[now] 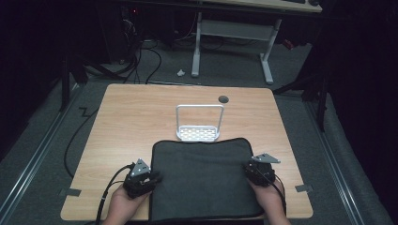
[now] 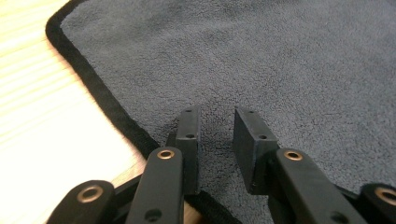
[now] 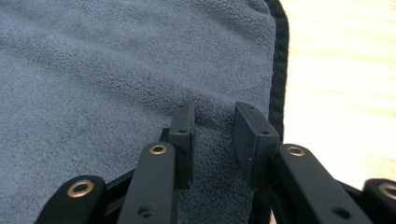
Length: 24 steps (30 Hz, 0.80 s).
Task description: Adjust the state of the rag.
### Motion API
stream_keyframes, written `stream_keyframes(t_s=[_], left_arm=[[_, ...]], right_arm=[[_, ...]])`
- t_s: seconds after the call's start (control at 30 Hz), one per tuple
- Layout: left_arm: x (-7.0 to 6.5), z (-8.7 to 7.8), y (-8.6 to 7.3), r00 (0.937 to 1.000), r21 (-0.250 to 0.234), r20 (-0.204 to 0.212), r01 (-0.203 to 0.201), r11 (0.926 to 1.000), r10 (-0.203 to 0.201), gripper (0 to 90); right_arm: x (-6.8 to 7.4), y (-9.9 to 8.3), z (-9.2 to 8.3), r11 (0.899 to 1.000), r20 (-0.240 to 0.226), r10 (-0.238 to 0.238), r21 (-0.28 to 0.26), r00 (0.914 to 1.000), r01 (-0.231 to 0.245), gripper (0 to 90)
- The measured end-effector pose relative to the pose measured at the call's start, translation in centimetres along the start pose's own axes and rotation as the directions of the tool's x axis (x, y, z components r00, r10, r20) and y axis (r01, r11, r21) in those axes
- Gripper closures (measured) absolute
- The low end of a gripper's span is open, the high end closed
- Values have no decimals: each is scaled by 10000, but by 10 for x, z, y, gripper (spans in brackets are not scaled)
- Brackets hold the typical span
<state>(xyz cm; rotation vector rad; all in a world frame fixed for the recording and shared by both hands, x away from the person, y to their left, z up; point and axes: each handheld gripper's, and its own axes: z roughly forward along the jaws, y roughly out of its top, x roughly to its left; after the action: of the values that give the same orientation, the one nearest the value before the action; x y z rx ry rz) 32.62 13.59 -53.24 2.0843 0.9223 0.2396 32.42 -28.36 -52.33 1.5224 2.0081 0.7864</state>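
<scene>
Grey towel [image 1: 199, 180] with black hem lies flat on the near half of the desk [image 1: 131, 117], near edge at the desk's front. Left gripper [image 1: 155, 178] sits at the towel's 9 o'clock edge, jaws parted over the cloth just inside the hem; in the left gripper view [image 2: 215, 135] fabric runs between the pads, no clear pinch, so released. Right gripper [image 1: 247, 169] at the towel's 3 o'clock edge, jaws also apart with cloth and a slight ridge between them in the right gripper view [image 3: 213, 135], hem just at its right pad; released too. White wire rack [image 1: 199, 124] stands at the towel's 12 o'clock, just touching its far edge
</scene>
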Motion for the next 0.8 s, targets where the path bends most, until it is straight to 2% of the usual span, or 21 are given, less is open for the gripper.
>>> stream_keyframes(t_s=[0.03,0.13,0.23,0.37,0.4,0.47,0.53,0.6,0.7,0.8], left_arm=[[0,-1,-1,10000,11,9,-62,10000,62,719],[0,-3,-3,9999,-6,126,89,10000,-89,720],[0,-7,-4,9999,118,123,-49,9999,47,720],[2,-10,-2,9993,271,331,189,9995,-197,707],[4,-13,1,9993,154,328,158,9998,-163,690],[14,-20,9,9991,-522,176,390,9979,-381,669],[28,-19,19,9973,-836,-49,722,9939,-728,636],[43,-10,27,9931,-743,-330,1103,9911,-1130,613],[60,7,36,9902,-681,-766,1113,9915,-1164,596],[73,24,46,9861,-561,-845,1386,9888,-1430,553]], right_arm=[[0,-2,-2,10000,33,-6,-4,10000,6,702],[3,-10,-8,9999,48,-101,-103,9999,102,702],[4,-12,-12,9999,31,-73,-93,10000,73,698],[3,-14,-12,9998,1,20,-186,10000,-20,662],[4,-14,-14,9994,-84,14,-347,10000,-16,650],[6,-14,-20,9963,-252,26,-856,9997,-48,644],[10,-14,-26,9925,-519,141,-1207,9986,-202,636],[18,-12,-29,9898,-562,-155,-1426,9983,73,629],[32,-11,-31,9866,-690,-694,-1527,9952,582,622],[47,-10,-32,9841,-1032,-1027,-1552,9893,860,620]])
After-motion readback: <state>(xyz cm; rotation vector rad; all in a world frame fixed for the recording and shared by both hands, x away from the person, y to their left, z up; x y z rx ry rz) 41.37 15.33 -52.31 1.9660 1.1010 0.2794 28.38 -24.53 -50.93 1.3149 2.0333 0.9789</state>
